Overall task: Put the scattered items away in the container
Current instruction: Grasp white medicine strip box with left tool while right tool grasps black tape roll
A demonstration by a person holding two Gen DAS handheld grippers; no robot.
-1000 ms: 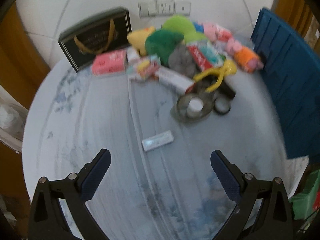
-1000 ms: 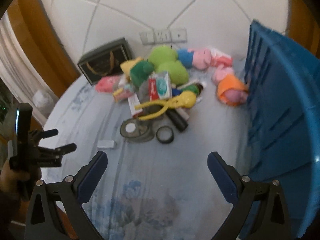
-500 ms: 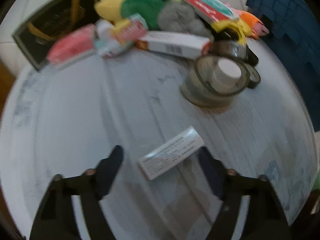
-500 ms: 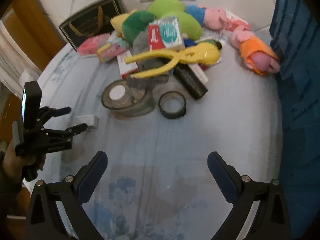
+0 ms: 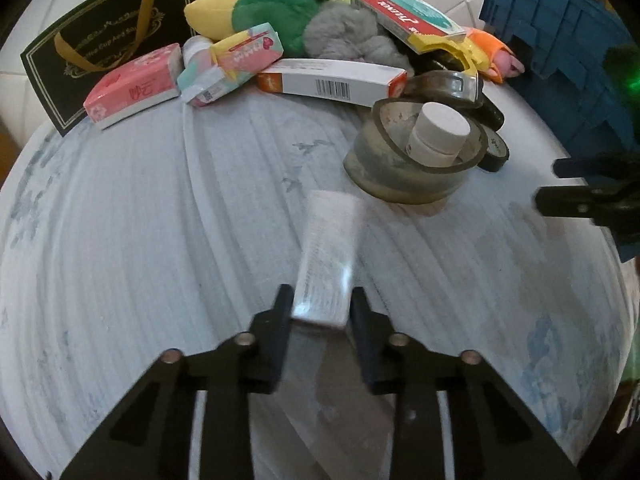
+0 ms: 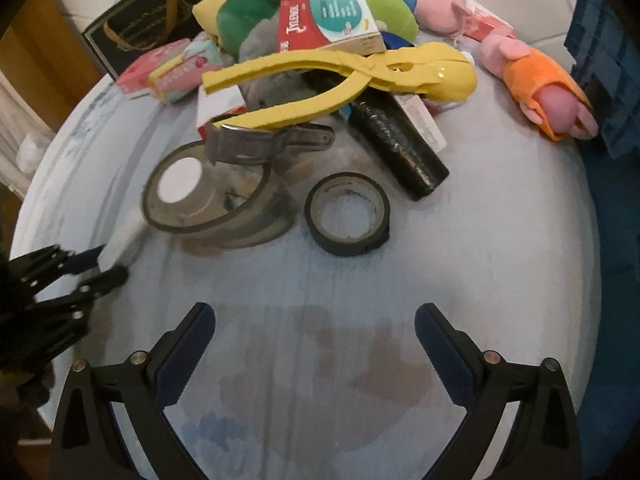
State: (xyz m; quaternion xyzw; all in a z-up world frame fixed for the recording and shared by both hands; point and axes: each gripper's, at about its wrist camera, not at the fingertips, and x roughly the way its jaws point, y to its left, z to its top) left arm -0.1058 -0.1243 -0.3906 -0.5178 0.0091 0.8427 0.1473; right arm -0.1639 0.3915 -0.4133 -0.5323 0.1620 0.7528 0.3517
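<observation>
My left gripper (image 5: pixel 320 306) is shut on a small white box (image 5: pixel 328 256) and holds its near end, with the box pointing away over the table. In the right wrist view the left gripper (image 6: pixel 104 266) shows at the left edge with the box (image 6: pixel 120 244) blurred. My right gripper (image 6: pixel 314 320) is open and empty above the table, short of a black tape roll (image 6: pixel 347 214). The blue crate (image 5: pixel 568 56) stands at the right, also in the right wrist view (image 6: pixel 608 80).
A clear tape roll with a white bottle inside (image 5: pixel 416 152) sits mid-table. Behind it lie yellow tongs (image 6: pixel 352 80), boxes (image 5: pixel 332 80), a pink pack (image 5: pixel 132 90), plush toys (image 5: pixel 288 12) and a black gift bag (image 5: pixel 104 56). The round table edge (image 5: pixel 24 208) curves at the left.
My left gripper moved forward and down, closed on the small white box and turned it lengthwise. My right gripper moved closer to the black tape roll and stays open.
</observation>
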